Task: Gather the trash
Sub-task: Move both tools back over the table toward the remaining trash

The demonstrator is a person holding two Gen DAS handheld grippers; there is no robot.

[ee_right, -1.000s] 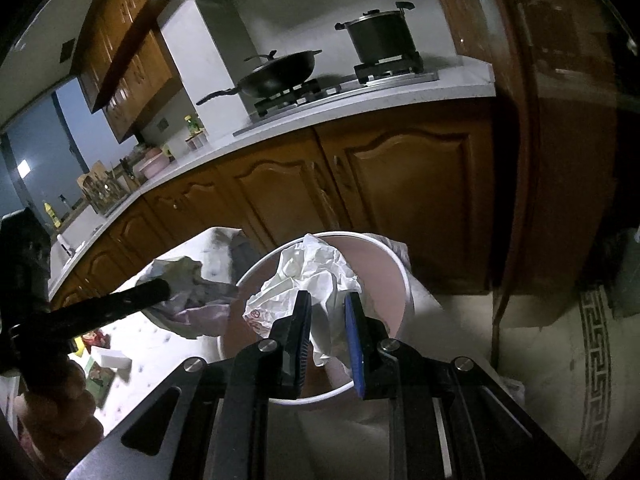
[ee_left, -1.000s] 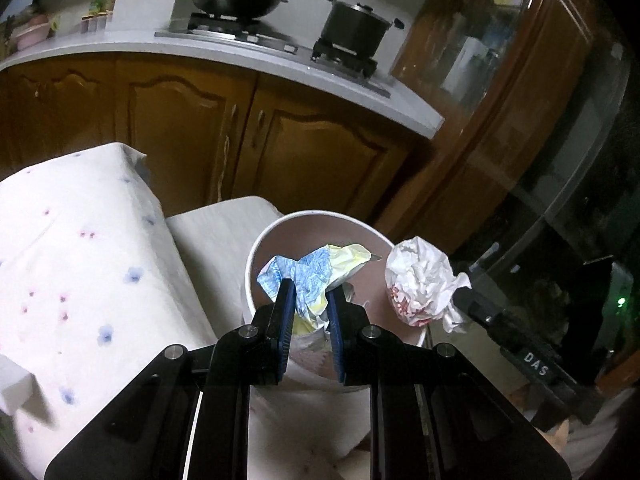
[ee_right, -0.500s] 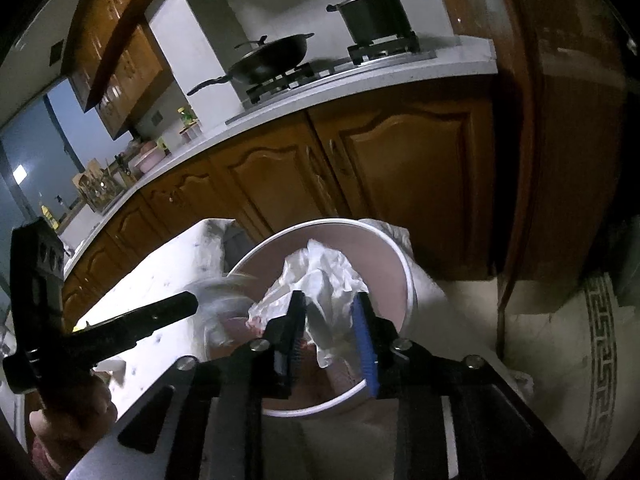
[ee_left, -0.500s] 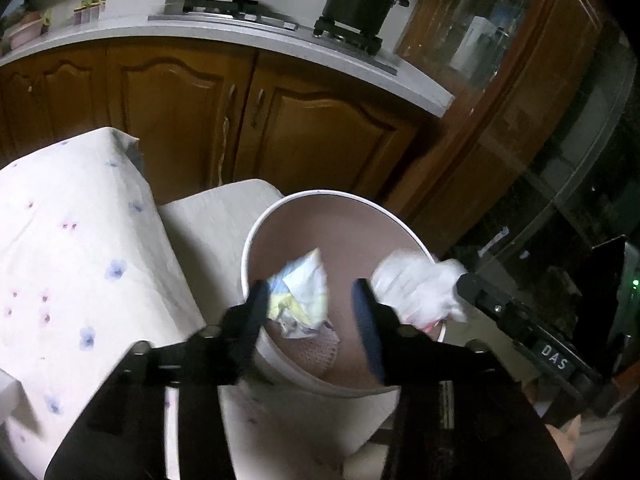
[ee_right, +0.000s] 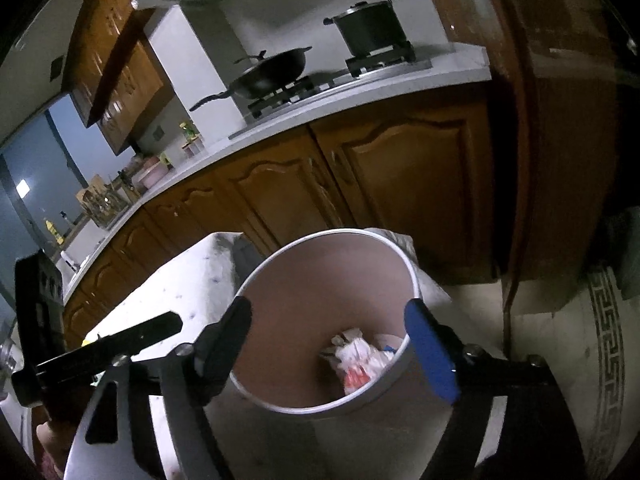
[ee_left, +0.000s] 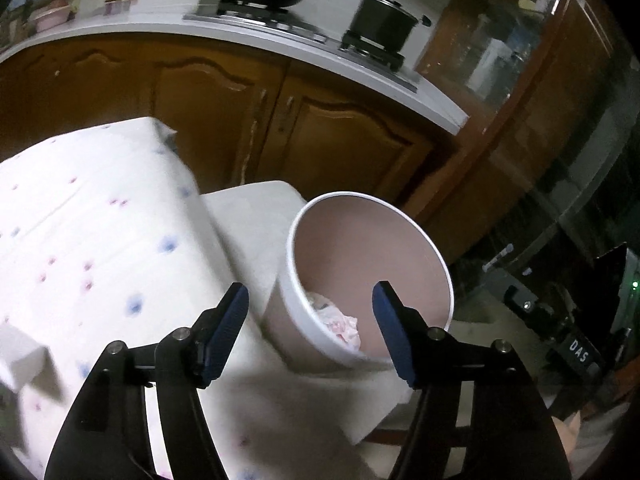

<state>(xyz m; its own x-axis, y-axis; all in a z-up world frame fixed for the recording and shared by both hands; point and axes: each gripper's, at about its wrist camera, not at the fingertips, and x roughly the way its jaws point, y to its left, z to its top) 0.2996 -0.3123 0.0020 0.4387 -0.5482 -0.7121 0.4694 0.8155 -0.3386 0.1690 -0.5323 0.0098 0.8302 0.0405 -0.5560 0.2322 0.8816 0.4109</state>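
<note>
Both the left hand-held gripper (ee_left: 308,300) and the right hand-held gripper (ee_right: 328,316) hung spread wide and empty over the round white bin with the pinkish-brown inside (ee_right: 304,288), where the crumpled white paper trash (ee_right: 356,356) lay at the bottom.

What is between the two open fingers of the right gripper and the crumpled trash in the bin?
Only the bin's near white rim. In the right wrist view, the right gripper is open and empty over the bin, with the crumpled trash lying at the bottom.
</note>
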